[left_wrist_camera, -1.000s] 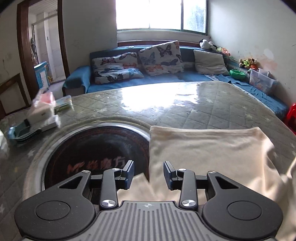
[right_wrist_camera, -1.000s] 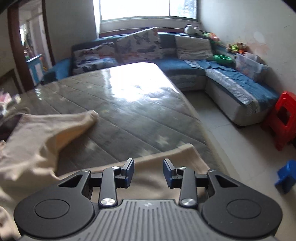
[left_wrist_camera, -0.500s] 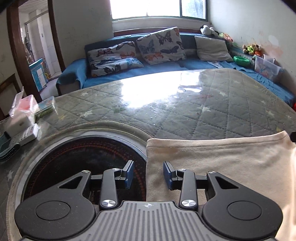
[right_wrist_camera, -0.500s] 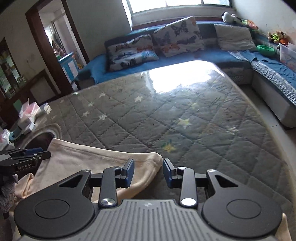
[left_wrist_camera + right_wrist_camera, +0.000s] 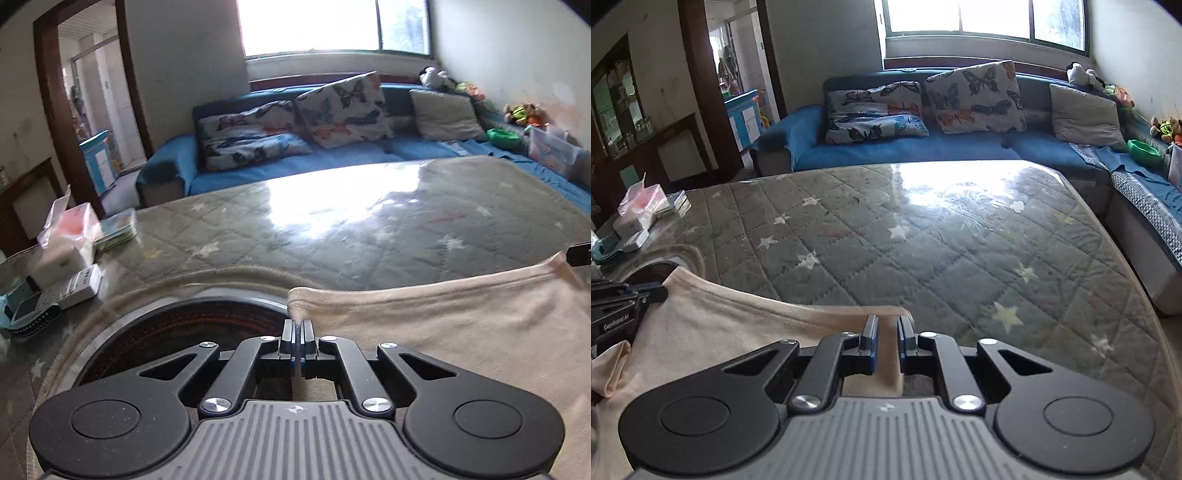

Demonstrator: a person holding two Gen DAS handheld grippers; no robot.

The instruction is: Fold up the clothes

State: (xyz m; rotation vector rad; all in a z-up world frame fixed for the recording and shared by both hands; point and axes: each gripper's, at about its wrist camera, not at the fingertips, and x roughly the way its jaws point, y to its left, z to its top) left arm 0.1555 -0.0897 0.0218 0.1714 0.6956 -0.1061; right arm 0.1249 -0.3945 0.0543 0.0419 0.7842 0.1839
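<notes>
A cream garment (image 5: pixel 461 332) lies on the quilted table with its hemmed edge stretched between my two grippers. My left gripper (image 5: pixel 296 325) is shut on the garment's left corner, above a dark round inset (image 5: pixel 177 332) in the table. My right gripper (image 5: pixel 886 325) has closed on the garment's right corner (image 5: pixel 886 314), with folded cloth between the jaws. The garment (image 5: pixel 720 332) runs left from there to my left gripper (image 5: pixel 646 291), seen at the left edge. The right gripper's tip (image 5: pixel 580 254) shows at the right edge of the left wrist view.
The grey-green quilted table (image 5: pixel 923 240) under clear plastic stretches ahead. Tissue packs and small boxes (image 5: pixel 70 251) sit at its left edge. A blue sofa with butterfly cushions (image 5: pixel 960 110) stands behind, and its side arm (image 5: pixel 1145 206) runs along the right.
Both grippers have closed on the garment's corners; they were open half a second ago. The garment's edge is now pulled straight between them.
</notes>
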